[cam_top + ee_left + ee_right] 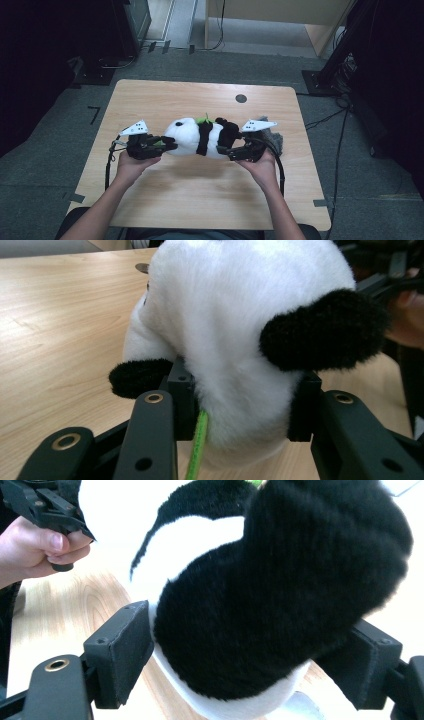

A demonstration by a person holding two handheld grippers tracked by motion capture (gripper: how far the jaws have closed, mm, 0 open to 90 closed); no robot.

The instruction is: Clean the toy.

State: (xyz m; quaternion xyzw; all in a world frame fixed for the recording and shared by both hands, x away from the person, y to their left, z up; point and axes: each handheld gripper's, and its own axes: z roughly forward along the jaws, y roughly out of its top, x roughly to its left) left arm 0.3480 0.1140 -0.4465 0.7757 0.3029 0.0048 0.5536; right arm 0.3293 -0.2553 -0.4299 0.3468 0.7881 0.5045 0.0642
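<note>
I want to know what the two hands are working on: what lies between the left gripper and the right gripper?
The plush panda lies lengthwise on the wooden table between the left gripper and the right gripper, seen in the high view. Each gripper's jaws flank one end.

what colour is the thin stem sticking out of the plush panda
Bright green; the stem shows best in the left gripper view, beneath the plush panda.

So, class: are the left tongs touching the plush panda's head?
Touching. In the left gripper view, both pads of the left tongs press into the white fur of the plush panda, denting it on each side.
</note>
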